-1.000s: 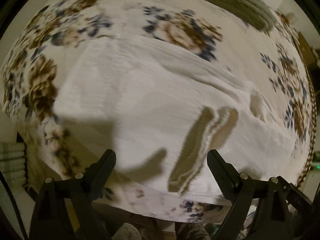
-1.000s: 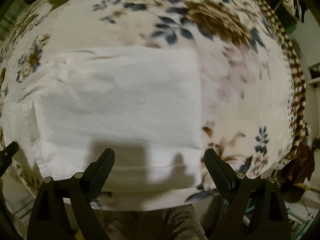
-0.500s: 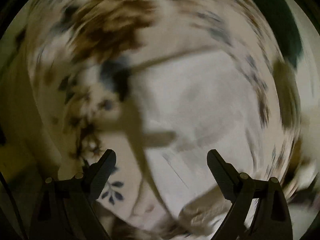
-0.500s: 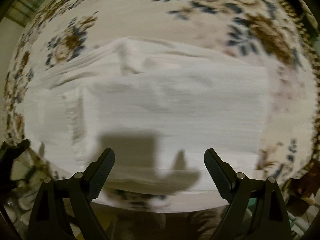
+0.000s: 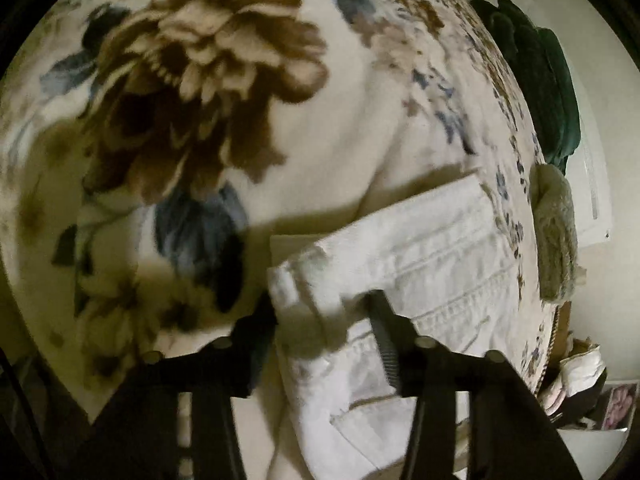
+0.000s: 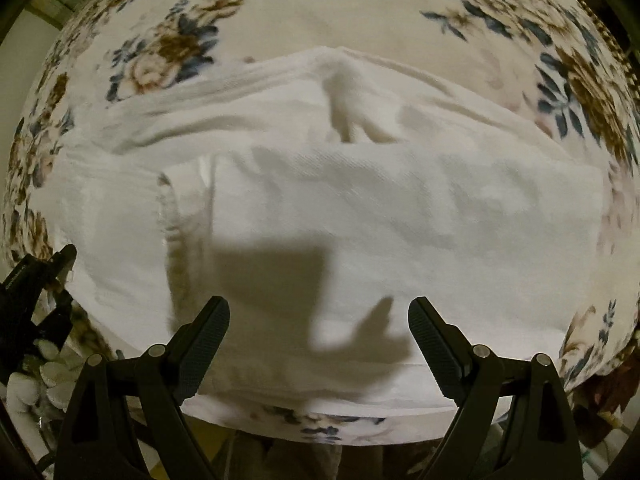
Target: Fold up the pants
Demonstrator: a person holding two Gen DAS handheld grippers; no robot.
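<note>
White pants (image 6: 360,208) lie folded on a floral blanket (image 6: 280,12), filling the middle of the right wrist view. My right gripper (image 6: 319,322) is open and empty, hovering over the near edge of the pants. In the left wrist view my left gripper (image 5: 322,316) has narrowed around the waistband corner of the pants (image 5: 420,260); the jaws sit on either side of the thick seam. The left gripper also shows at the left edge of the right wrist view (image 6: 36,280).
A beige knitted item (image 5: 554,232) lies at the blanket's far edge, with a dark green cloth (image 5: 536,80) beyond it. The blanket's patterned border (image 6: 612,48) marks the right edge of the bed. Clutter sits below the bed edge (image 5: 580,376).
The left gripper swung fast to the waistband end of the pants and its jaws closed in around the corner. The right gripper shifted slightly left over the pants and stayed open.
</note>
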